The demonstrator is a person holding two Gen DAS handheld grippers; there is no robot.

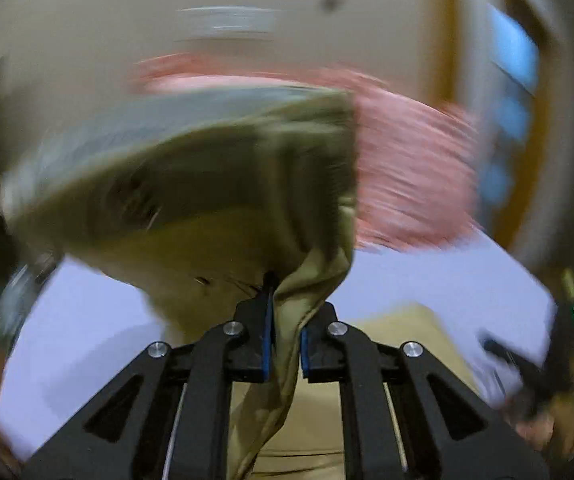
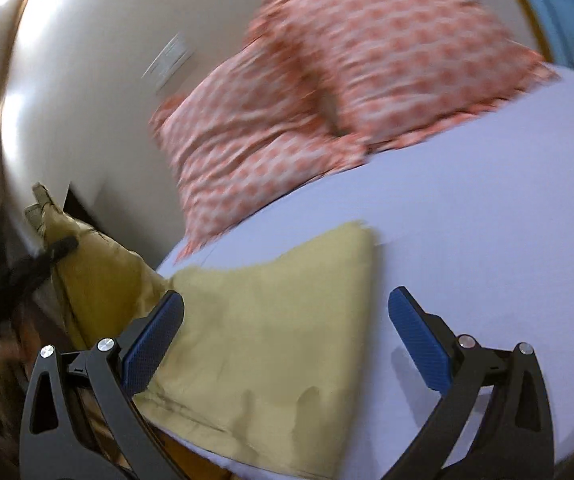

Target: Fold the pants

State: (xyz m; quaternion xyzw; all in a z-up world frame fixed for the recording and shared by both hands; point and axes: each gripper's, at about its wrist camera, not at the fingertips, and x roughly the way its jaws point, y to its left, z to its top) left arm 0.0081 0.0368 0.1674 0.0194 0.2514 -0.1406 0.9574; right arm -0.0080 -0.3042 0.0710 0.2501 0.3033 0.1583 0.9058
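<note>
The left gripper (image 1: 285,344) clamps a raised fold of the olive pants (image 1: 215,200) at frame center, while the right gripper (image 2: 285,310), jaws spread and empty, hovers over their flat portion on the lavender bed sheet (image 2: 467,240) below patterned pillows (image 2: 327,80).

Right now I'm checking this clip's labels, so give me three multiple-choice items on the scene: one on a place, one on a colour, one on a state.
1. Where does the flat part of the pants lie?
A. on the bed sheet
B. on a wooden chair
C. on the pillows

2. What colour is the bed sheet?
A. dark green
B. pale lavender
C. black

3. How do the right gripper fingers stand?
A. shut on cloth
B. spread wide, holding nothing
C. shut on a pillow

Answers:
1 A: the khaki cloth is spread on the sheet, short of the pillows.
2 B: the sheet reads pale lavender in both views.
3 B: both blue pads stand far apart, while the left gripper pinches the pants.
</note>
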